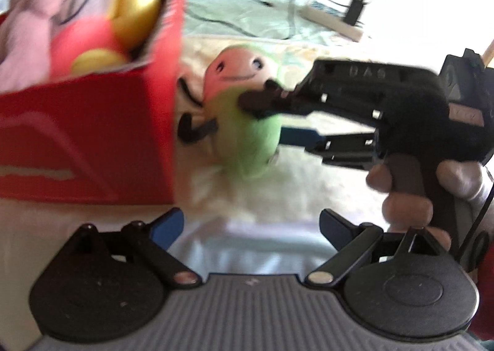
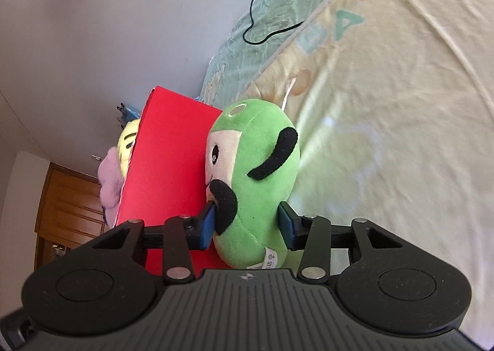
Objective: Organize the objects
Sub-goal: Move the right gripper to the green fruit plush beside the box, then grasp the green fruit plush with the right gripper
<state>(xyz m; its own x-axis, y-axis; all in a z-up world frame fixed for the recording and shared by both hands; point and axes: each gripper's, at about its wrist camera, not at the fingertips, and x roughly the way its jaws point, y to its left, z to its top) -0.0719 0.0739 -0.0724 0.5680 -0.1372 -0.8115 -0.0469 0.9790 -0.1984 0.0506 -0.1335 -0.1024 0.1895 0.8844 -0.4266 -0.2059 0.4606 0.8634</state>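
The right hand-held gripper (image 2: 247, 224) clamps the green plush (image 2: 256, 178) across its lower body, the toy lying on the bed (image 2: 401, 135) just beside the red box (image 2: 169, 172). The box already holds a pink plush (image 1: 27, 27) and a yellow plush (image 1: 136, 8). The left hand-held gripper (image 1: 250, 227) hangs spread and empty near the box. To do this well, lift the toy above the box wall before moving it across, then release over the free corner. The soft body may sag or snag on the rim.
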